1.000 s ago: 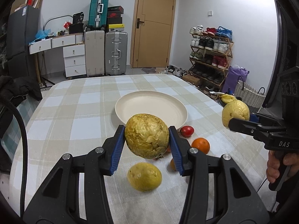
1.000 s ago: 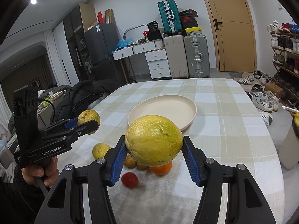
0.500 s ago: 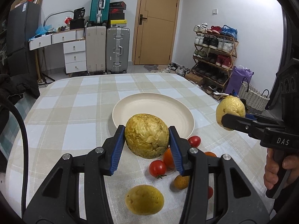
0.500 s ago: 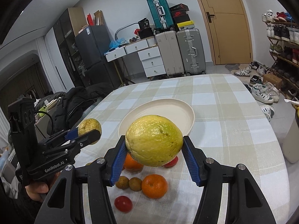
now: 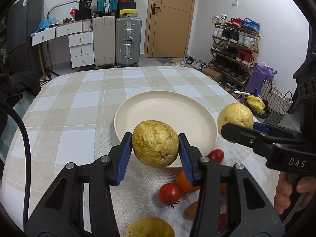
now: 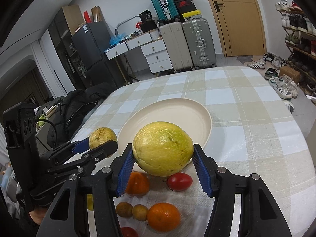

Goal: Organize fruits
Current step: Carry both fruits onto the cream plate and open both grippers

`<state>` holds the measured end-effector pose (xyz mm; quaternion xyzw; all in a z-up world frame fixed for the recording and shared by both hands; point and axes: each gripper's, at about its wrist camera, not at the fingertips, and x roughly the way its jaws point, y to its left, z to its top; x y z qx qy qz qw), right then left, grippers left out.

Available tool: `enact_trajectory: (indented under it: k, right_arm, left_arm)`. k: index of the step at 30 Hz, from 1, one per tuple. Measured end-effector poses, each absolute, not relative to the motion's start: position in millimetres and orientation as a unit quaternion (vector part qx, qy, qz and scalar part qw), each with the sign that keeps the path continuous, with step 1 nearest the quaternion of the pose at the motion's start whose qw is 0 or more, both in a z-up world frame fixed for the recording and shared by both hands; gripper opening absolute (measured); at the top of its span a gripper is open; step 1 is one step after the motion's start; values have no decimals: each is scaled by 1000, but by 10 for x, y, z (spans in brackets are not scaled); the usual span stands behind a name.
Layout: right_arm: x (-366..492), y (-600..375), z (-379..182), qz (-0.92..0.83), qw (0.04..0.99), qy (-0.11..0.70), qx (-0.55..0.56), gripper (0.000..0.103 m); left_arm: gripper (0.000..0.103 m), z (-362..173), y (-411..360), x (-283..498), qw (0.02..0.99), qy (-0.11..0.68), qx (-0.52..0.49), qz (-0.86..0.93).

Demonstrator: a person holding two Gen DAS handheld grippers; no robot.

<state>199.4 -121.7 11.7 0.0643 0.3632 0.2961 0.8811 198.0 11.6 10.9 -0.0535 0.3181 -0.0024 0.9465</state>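
I am working in someone's home — a lived-in room used for dining and storage. A table under a checked tablecloth point(image 5: 79, 106) stands in front of me. Against the far wall I see hard-shell suitcases point(image 5: 128, 41) beside a white desk with drawers point(image 5: 82, 47), and shoeboxes point(image 5: 127, 0) stacked above. A wooden door point(image 5: 169, 17) sits in the corner, a crowded shoe rack point(image 5: 235, 41) to its right — and a dark fridge point(image 6: 92, 47) and a black jacket point(image 6: 79, 108) on the left.
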Motion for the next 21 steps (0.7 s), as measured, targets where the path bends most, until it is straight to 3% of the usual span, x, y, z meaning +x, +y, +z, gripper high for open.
enact_trajectory:
  k: [21]
  right_arm:
    - [2408,-1123,-170,267,868,411,74,60]
  left_arm:
    - [44,-140,-2,2389,927,373,-27,17]
